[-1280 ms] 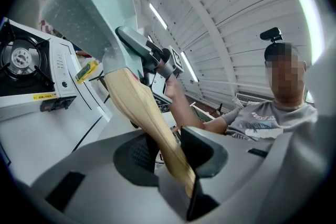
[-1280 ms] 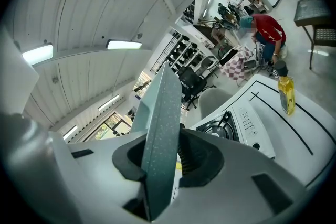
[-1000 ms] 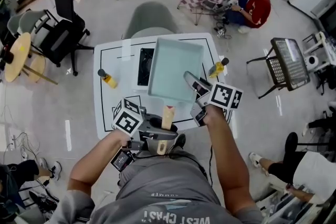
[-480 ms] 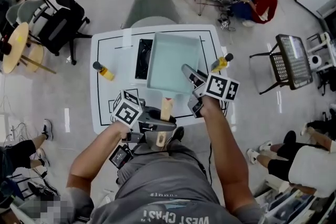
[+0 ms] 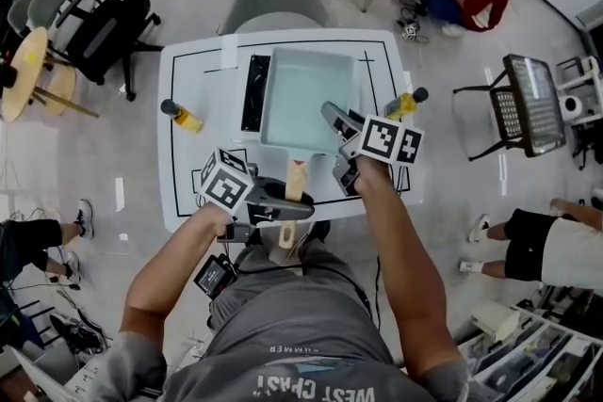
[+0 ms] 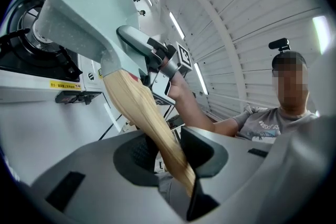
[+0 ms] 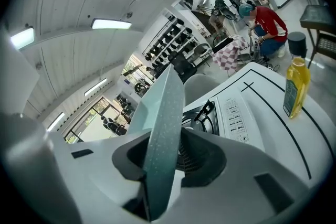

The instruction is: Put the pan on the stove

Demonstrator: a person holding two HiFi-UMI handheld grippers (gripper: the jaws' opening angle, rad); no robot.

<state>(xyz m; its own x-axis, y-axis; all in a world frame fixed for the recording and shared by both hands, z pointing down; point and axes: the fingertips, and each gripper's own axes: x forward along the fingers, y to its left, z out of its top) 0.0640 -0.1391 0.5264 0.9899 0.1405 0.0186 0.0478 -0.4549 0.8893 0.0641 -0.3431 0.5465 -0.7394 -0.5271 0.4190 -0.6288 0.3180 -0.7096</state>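
Note:
A pale teal square pan [image 5: 306,99] with a wooden handle [image 5: 294,188] hangs above the white table [image 5: 188,193], covering the right part of the black stove [image 5: 252,92]. My left gripper [image 5: 283,214] is shut on the handle [image 6: 147,118] near its end. My right gripper [image 5: 332,122] is shut on the pan's right wall [image 7: 163,128]. In the left gripper view the pan [image 6: 86,8] is tilted above the stove's burner [image 6: 26,50], with the right gripper [image 6: 152,52] at its rim. The right gripper view shows the stove [image 7: 205,113] just beyond the jaws.
One oil bottle [image 5: 184,118] stands left of the stove and another [image 5: 405,105] at the table's right edge, close to my right gripper [image 7: 295,81]. A grey chair [image 5: 278,0] is behind the table. People, office chairs and racks stand around the room.
Both grippers keep their hold. The pan has edged slightly away from the person, and the head view has shifted.

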